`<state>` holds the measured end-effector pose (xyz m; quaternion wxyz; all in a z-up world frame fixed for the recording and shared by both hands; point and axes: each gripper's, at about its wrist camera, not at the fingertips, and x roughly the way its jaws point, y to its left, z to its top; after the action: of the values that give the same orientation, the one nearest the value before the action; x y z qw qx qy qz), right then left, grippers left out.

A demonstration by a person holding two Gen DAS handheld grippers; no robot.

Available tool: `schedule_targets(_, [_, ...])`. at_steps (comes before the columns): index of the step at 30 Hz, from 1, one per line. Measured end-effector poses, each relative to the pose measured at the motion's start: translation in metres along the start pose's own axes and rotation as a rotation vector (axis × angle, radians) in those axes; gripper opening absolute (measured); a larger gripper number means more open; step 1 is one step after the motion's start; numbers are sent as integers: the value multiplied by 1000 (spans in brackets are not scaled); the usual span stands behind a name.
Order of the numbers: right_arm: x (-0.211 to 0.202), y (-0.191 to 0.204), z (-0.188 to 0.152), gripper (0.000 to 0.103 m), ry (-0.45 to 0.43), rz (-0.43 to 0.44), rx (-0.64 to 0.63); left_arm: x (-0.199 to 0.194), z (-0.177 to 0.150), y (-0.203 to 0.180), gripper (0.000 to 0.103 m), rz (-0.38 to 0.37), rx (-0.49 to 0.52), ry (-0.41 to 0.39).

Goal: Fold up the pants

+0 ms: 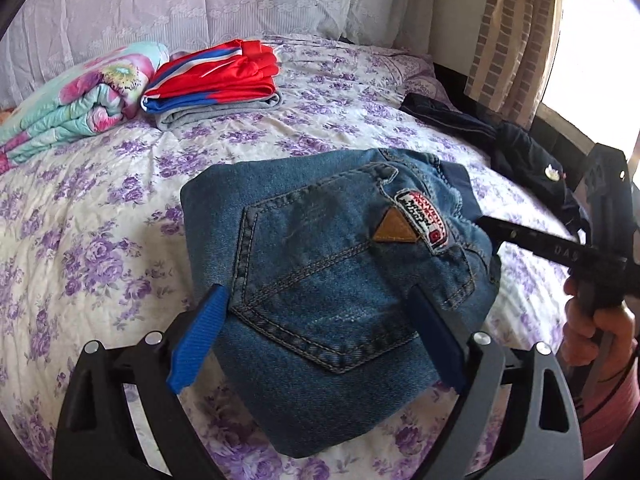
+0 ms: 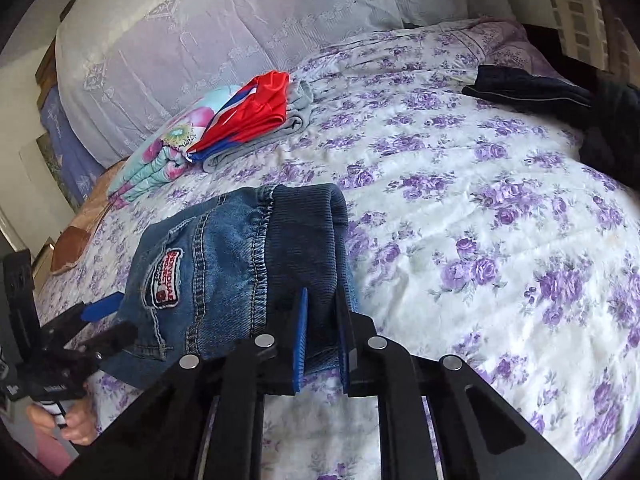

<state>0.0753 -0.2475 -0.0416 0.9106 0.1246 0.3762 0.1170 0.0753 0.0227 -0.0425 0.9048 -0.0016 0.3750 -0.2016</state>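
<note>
Small folded blue jeans (image 1: 340, 264) with a back pocket and a sewn patch lie on the purple-flowered bedsheet (image 1: 80, 240). My left gripper (image 1: 316, 292) stands wide over their near end. Its blue left pad (image 1: 196, 340) sits at the denim's left edge and its right finger (image 1: 436, 340) rests across the fabric; no squeeze shows. My right gripper (image 2: 322, 296) is shut on the jeans' dark ribbed waistband (image 2: 308, 240), and it reaches in from the right (image 1: 484, 222) in the left wrist view. The left gripper (image 2: 108, 320) shows at the jeans' (image 2: 208, 272) far side in the right wrist view.
A folded red and blue garment on grey cloth (image 1: 216, 76) and a floral quilt (image 1: 80, 96) sit at the back left. Dark clothes (image 1: 500, 140) lie at the bed's right edge near a curtain (image 1: 512, 40). Lace pillows (image 1: 200, 0) line the head. A hand (image 1: 592, 320) holds the right gripper.
</note>
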Motion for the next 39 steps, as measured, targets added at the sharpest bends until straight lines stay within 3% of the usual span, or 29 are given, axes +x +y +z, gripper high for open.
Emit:
schedule_targets(2, [-2,8,3,23,4,-43,-40,-4,4,4,89,-24,22,22])
schedule_targets(3, [-6,11,5,36,1,-70,-53,-8,9,10,88,-49,26,40])
schedule_targets(4, [-15,15,7,40,-9,-96,-63,-15,18,17,88,-62,26,46])
schedule_targets(6, [-42,26,10,41,-75,-83,-86,-43,42,36,88,-41,38,-17])
schedule_targets(9, [-74,56,-3,43,-168,46,-170,-70,75,61,90,-40,85,-74])
schedule_targets(12, [-74,95,-31,43,-128,257,-255,-65,102,83,90,-70,133,-81])
schedule_targets(15, [-58,137,-64,41,-77,337,-341,-41,117,95,90,-157,144,-51])
schedule_targets(20, [-17,184,-97,32,12,279,-378,12,120,101,90,-313,233,46])
schedule_targets(23, [-3,198,-106,32,-5,185,-378,35,123,113,90,-349,276,96])
schedule_targets(28, [11,213,-110,32,-65,81,-360,66,124,142,88,-508,274,213])
schedule_targets(31, [13,217,-105,32,-100,41,-367,73,115,142,82,-539,378,230])
schedule_targets(35, [16,210,-102,32,-123,45,-323,69,102,133,82,-543,572,172])
schedule_targets(38, [18,211,-99,34,-129,42,-291,70,100,134,81,-598,646,170])
schedule_targets(39, [18,213,-99,34,-128,40,-288,72,100,137,75,-636,663,190])
